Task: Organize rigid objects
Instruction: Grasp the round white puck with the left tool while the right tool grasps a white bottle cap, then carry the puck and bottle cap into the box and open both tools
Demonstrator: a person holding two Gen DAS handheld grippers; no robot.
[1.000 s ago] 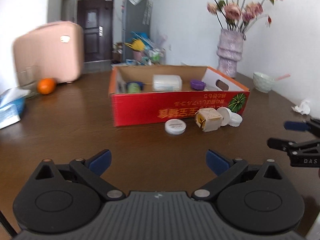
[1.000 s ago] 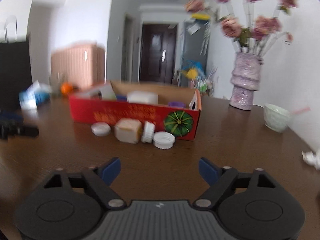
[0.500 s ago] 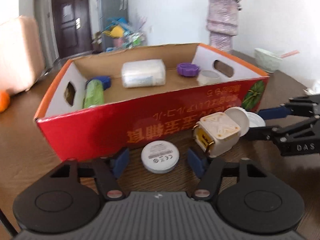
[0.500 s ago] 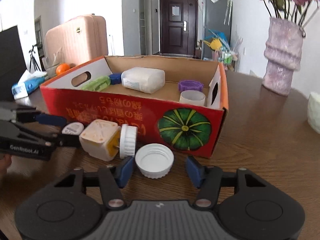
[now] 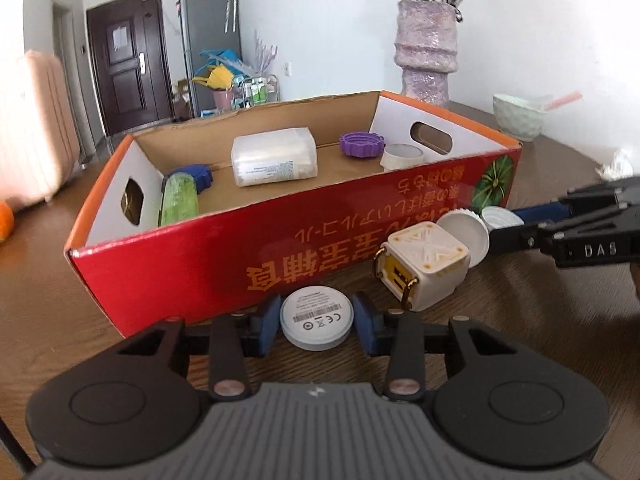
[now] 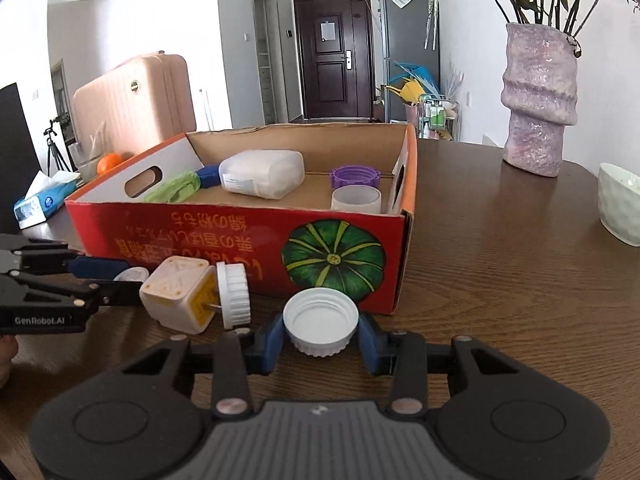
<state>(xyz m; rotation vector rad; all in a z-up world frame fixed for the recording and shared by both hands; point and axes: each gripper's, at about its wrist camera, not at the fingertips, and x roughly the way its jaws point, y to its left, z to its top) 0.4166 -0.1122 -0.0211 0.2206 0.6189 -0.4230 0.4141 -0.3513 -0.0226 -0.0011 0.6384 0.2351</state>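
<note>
A red cardboard box (image 5: pixel 280 240) stands open on the brown table, with a white packet (image 5: pixel 274 156), a purple lid (image 5: pixel 362 144), a white ring (image 5: pixel 402 156) and a green bottle (image 5: pixel 178 200) inside. In front of it lie a white cube (image 5: pixel 428 264) and a white lid on edge (image 5: pixel 468 232). My left gripper (image 5: pixel 316 322) is closing, its blue pads touching both sides of a flat white disc (image 5: pixel 316 314). My right gripper (image 6: pixel 320 330) is closing too, pads against a white screw cap (image 6: pixel 320 318) that lies open side up.
A purple vase (image 6: pixel 538 108) and a pale bowl (image 6: pixel 622 204) stand to the right of the box. An orange (image 6: pixel 109 162), a tissue pack (image 6: pixel 40 204) and a pink suitcase (image 6: pixel 136 104) are at the left. A crumpled tissue (image 5: pixel 618 162) lies far right.
Both grippers came forward to the box's front. Their jaws went from wide open to narrow, the left around the white disc, the right around the white cap.
</note>
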